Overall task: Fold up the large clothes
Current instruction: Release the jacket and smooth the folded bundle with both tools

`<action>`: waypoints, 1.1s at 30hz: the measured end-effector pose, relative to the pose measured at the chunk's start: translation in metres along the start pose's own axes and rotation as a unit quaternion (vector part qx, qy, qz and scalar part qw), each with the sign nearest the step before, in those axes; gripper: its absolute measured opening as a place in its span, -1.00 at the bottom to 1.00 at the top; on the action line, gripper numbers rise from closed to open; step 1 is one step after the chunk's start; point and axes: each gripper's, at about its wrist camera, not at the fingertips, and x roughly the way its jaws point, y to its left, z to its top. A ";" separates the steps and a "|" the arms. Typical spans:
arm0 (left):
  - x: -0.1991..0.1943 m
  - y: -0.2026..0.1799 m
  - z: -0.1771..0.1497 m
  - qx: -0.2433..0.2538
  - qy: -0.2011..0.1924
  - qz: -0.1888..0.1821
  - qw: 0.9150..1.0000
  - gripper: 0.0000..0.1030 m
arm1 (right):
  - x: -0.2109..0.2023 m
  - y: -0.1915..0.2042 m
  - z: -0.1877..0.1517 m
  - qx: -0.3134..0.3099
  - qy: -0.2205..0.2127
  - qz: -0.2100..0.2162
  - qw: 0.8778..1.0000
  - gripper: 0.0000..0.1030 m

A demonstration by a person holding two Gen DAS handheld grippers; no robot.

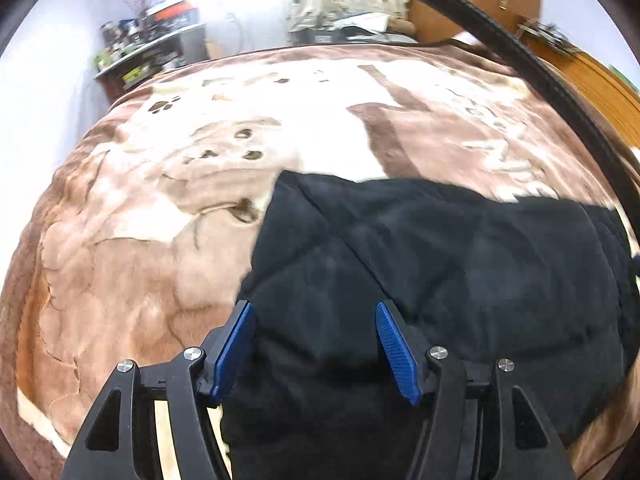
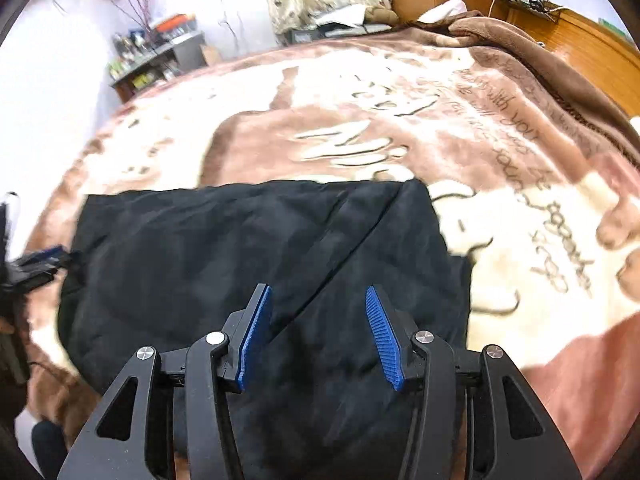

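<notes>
The only lettering stands on the brown and cream plush blanket (image 2: pixel 500 200) under the black garment (image 2: pixel 248 248). In the right wrist view, lines of dark cursive script run along the blanket to the right of the garment; the words "with you" can be read, the rest stays too blurred. Larger raised cream letters beyond the garment's far edge cannot be made out.
</notes>
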 end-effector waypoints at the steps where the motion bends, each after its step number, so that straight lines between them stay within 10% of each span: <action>1: 0.009 0.001 0.003 -0.006 0.017 -0.005 1.000 0.22 | 0.017 -0.001 0.001 0.006 0.027 -0.005 1.000 -0.04; 12: 0.082 0.009 0.007 -0.032 0.097 -0.032 0.994 0.39 | 0.074 -0.011 -0.005 0.025 0.095 0.004 0.995 -0.03; 18: 0.069 0.008 0.011 -0.053 0.092 -0.026 0.994 0.41 | 0.051 0.000 0.001 0.003 0.082 -0.019 0.996 -0.01; 33: 0.005 0.099 -0.034 -0.117 0.077 -0.172 0.975 0.72 | -0.033 -0.069 -0.047 0.084 0.022 0.084 0.993 0.50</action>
